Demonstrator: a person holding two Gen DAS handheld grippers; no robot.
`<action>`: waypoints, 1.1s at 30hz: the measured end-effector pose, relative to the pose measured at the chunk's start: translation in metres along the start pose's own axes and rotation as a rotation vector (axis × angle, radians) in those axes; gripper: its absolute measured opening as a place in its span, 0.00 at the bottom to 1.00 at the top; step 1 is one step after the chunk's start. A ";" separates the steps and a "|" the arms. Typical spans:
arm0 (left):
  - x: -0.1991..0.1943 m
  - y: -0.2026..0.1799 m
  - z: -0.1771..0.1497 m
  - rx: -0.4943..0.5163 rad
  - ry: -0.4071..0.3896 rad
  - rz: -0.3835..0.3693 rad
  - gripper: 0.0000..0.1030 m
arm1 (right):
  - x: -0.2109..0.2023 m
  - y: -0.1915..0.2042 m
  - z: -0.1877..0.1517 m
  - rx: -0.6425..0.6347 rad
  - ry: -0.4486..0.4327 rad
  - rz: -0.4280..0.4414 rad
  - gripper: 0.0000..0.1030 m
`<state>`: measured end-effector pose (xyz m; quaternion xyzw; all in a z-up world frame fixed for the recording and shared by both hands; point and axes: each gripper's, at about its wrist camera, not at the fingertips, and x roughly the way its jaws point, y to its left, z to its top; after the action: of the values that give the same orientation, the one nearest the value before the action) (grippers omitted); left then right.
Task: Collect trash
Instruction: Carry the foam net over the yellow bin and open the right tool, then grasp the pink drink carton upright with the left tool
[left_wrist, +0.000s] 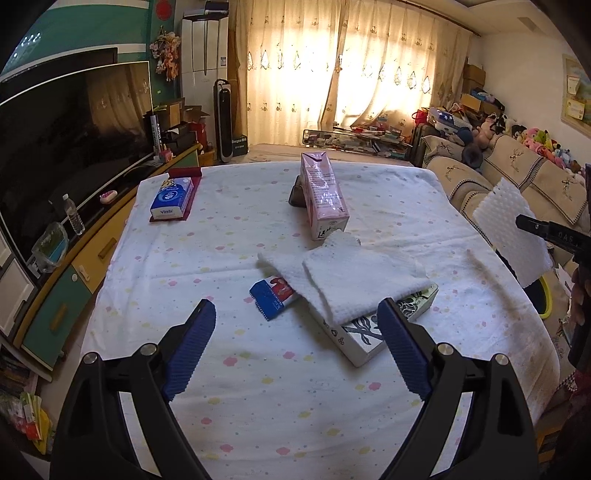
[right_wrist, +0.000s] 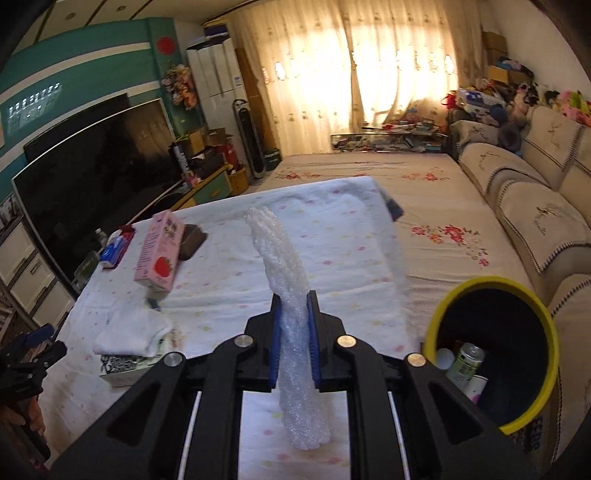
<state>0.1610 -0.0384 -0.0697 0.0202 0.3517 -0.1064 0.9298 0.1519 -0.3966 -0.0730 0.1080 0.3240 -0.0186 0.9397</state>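
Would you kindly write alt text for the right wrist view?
The right gripper is shut on a white foam sheet above a cloth-covered table. A yellow-rimmed bin holding trash stands to the right; a pink carton stands at left.

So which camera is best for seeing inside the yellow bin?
The right wrist view: the yellow bin gapes toward the camera, showing a green can inside. The left wrist view shows only a sliver of its rim past the table edge.

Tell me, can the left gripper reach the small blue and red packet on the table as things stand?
Probably yes. The left gripper has its jaws open, and the blue and red packet lies just ahead between them. Only one edge is tucked under the white paper towel.
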 end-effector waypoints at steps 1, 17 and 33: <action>0.000 -0.002 0.000 0.004 0.001 -0.001 0.86 | -0.001 -0.015 -0.001 0.023 -0.001 -0.032 0.12; 0.007 -0.035 0.004 0.065 0.018 -0.025 0.86 | 0.030 -0.165 -0.032 0.220 0.070 -0.344 0.14; 0.046 -0.050 0.032 0.103 0.047 -0.002 0.89 | 0.030 -0.129 -0.021 0.201 0.039 -0.282 0.54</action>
<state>0.2053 -0.0991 -0.0741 0.0699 0.3675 -0.1248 0.9190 0.1494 -0.5172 -0.1318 0.1553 0.3508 -0.1806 0.9057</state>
